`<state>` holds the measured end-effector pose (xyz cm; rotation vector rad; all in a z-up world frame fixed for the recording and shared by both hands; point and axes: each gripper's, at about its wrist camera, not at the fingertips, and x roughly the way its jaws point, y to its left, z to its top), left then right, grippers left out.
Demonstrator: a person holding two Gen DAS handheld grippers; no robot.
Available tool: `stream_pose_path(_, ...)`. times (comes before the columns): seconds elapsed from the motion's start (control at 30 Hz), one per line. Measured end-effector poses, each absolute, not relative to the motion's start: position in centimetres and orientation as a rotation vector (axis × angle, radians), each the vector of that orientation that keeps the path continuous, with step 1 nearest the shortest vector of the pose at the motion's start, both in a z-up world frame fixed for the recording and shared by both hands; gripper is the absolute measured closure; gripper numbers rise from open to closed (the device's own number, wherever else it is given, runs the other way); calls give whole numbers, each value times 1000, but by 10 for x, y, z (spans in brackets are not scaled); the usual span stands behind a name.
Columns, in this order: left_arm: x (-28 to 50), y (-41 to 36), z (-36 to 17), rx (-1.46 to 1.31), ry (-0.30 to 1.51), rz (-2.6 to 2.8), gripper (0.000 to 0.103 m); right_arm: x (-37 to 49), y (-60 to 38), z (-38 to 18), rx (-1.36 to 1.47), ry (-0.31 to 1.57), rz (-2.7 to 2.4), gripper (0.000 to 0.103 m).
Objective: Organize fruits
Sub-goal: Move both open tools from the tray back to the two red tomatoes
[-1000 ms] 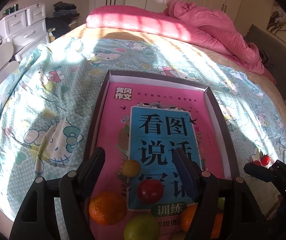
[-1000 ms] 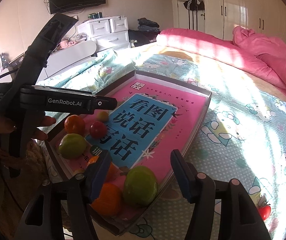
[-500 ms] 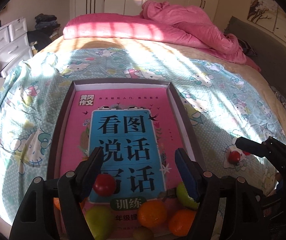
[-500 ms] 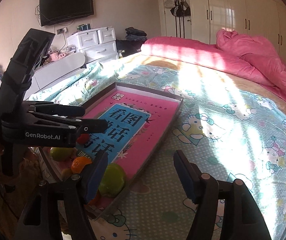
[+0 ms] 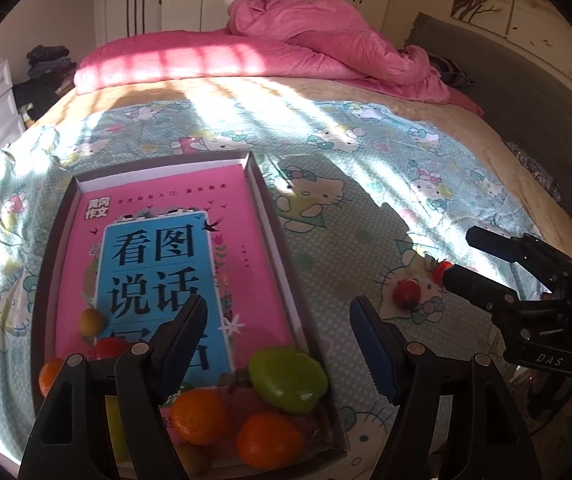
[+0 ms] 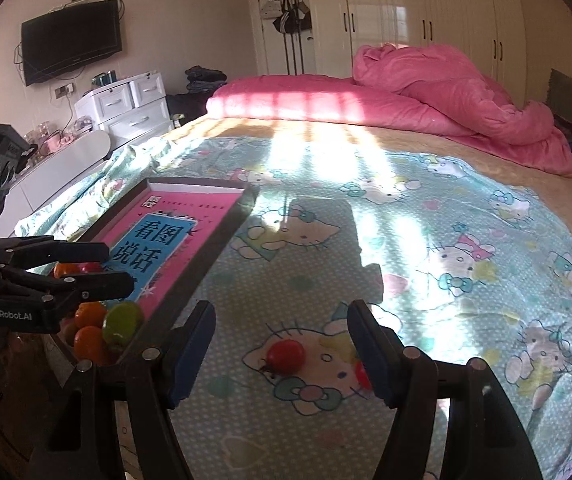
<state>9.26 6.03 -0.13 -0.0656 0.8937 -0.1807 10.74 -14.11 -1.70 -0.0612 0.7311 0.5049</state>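
Both of my views have swung rightward since half a second ago: the tray (image 5: 274, 216) has slid toward the left edge, and a cherry tomato (image 6: 286, 356) now sits between my right gripper (image 6: 282, 344) fingers, resting on the bed sheet (image 6: 425, 240), with neither finger touching it. A second red tomato (image 6: 361, 374) peeks out just behind the right-hand finger (image 6: 369, 352), partly hidden. My right fingers are spread wide and hold nothing. On the left gripper (image 5: 278, 344) the fingers are spread wide too, empty, hovering over the tray's near end. Between those fingers I see a green fruit (image 5: 287, 378) inside the tray's near corner, with two oranges (image 5: 202, 416) just this side of it. Past the left-hand finger (image 5: 184, 344) lie a small yellow-green fruit (image 5: 92, 321), a red one partly hidden, and another orange at the tray's far side. All of it lies on a pink book (image 5: 158, 216) lining the tray.
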Motion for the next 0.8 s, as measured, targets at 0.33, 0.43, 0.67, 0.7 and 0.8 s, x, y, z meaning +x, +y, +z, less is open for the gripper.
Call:
stream_pose_path(0.33,91,11,-12,-11,914,-298,28,107,-180,-29,-28,780,415,35)
stream_pose_path(0.43,96,-3,-17,0,930,-332,28,110,-185,-37,-32,818,381,35)
stream_pose_path(0.67,113,-28,-30,17,961,-396,28,125,-200,-59,55,913,357,35)
stream_pose_path(0.7,115,-30,-32,15,965,-403,28,127,-201,-62,58,924,352,35)
stream_pose_path(0.8,120,-36,-38,13,982,-426,28,132,-202,-70,53,956,346,38)
